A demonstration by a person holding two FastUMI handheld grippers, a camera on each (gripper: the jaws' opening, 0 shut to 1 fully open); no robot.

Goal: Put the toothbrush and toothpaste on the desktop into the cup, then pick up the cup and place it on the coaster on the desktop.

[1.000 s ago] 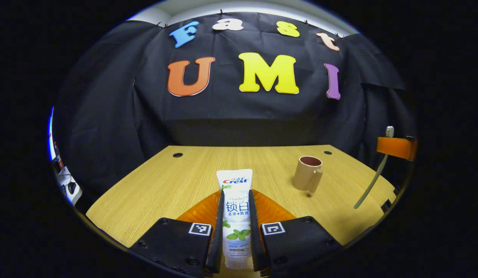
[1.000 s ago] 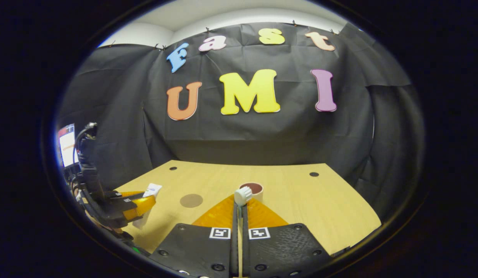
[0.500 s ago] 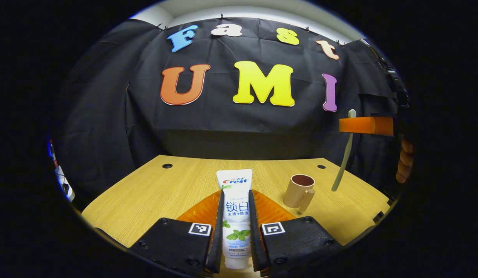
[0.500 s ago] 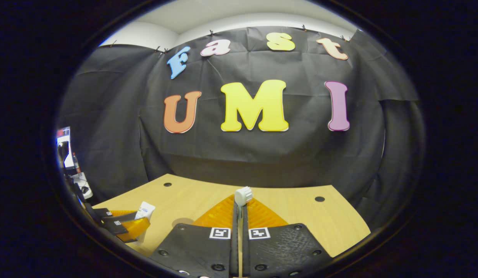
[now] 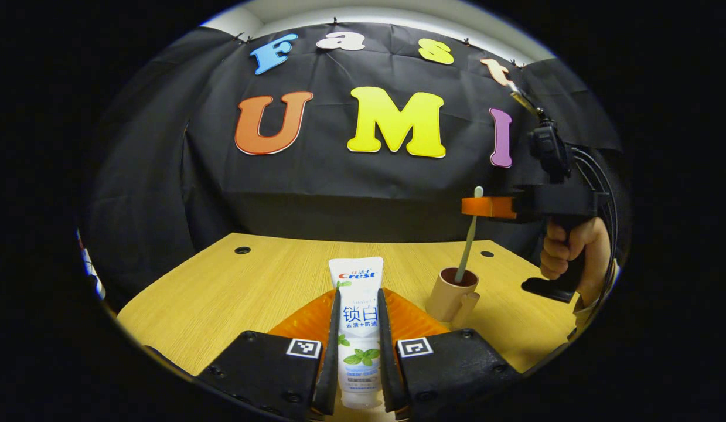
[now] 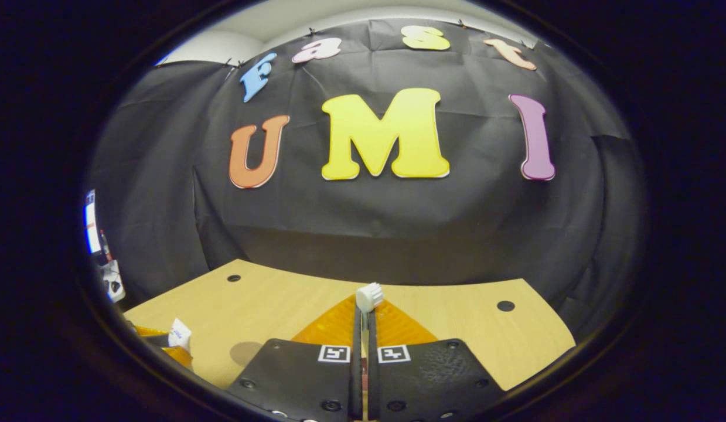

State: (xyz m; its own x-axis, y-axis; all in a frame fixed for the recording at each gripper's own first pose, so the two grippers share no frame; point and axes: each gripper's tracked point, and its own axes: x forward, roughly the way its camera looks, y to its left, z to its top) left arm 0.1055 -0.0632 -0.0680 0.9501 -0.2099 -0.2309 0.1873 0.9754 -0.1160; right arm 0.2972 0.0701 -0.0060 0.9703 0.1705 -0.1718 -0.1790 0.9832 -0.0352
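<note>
The white toothpaste tube [image 5: 359, 328] stands upright between the fingers of my left gripper [image 5: 358, 293], which is shut on it above the wooden table [image 5: 251, 293]. To the right stands the tan cup [image 5: 449, 298] with its handle toward me. My right gripper [image 5: 467, 206], held by a hand [image 5: 568, 252], hangs above the cup and is shut on the pale toothbrush [image 5: 469, 237], whose lower end dips into the cup's mouth. In the right gripper view the bristle head of the toothbrush [image 6: 370, 296] sticks up between the fingers of my right gripper [image 6: 365, 310]. The round brown coaster [image 6: 245, 353] lies to the left.
The table [image 6: 456, 334] has small dark cable holes near its back corners [image 5: 242, 250] [image 5: 486, 254]. The black cloth wall rises just behind the far edge. My left gripper [image 6: 163, 349] with the tube's top [image 6: 180, 334] shows at the lower left of the right gripper view.
The right gripper has carried the toothbrush leftward and over the cup, and its lower end has gone into the cup's mouth. The left gripper still holds the toothpaste, shifted slightly.
</note>
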